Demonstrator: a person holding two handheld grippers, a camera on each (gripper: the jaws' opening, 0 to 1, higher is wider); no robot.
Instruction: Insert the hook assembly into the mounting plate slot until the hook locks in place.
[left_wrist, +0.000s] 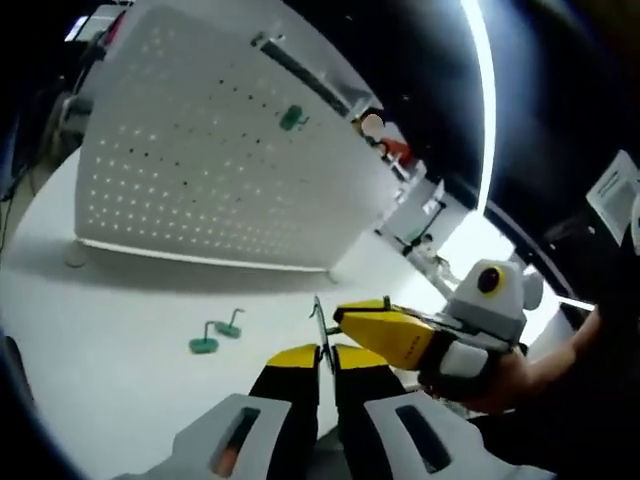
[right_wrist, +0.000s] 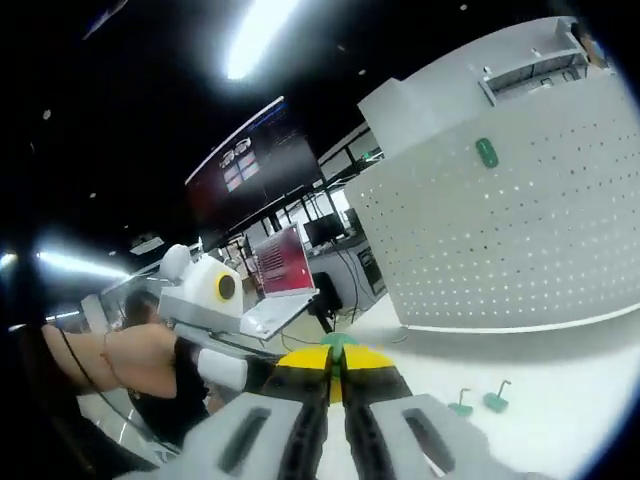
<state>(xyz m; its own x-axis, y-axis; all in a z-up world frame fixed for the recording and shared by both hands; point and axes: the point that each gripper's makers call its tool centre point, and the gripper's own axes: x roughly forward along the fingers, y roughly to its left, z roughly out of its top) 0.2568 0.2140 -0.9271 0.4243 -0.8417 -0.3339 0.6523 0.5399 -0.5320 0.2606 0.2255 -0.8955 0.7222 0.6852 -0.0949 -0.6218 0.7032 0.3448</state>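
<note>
A white pegboard mounting plate (left_wrist: 200, 170) stands upright on the table, with one green hook (left_wrist: 290, 118) hung on it. The right gripper view has the same plate (right_wrist: 520, 230) and hung hook (right_wrist: 486, 152). My left gripper (left_wrist: 326, 352) is shut on the thin metal wire of a hook assembly (left_wrist: 317, 318) that rises from its tips. The right gripper (left_wrist: 345, 318) comes in from the right, held by a hand, its yellow jaws touching that wire. In its own view my right gripper (right_wrist: 337, 362) is shut on the assembly's green base (right_wrist: 338, 342). The left gripper's body (right_wrist: 205, 295) is just beyond it.
Two spare green hooks (left_wrist: 215, 338) lie on the white table (left_wrist: 120, 320) in front of the plate, also seen as spare hooks (right_wrist: 480, 402) at lower right. Shelving and desks (left_wrist: 410, 200) stand behind the plate. A laptop (right_wrist: 285, 280) sits on a far desk.
</note>
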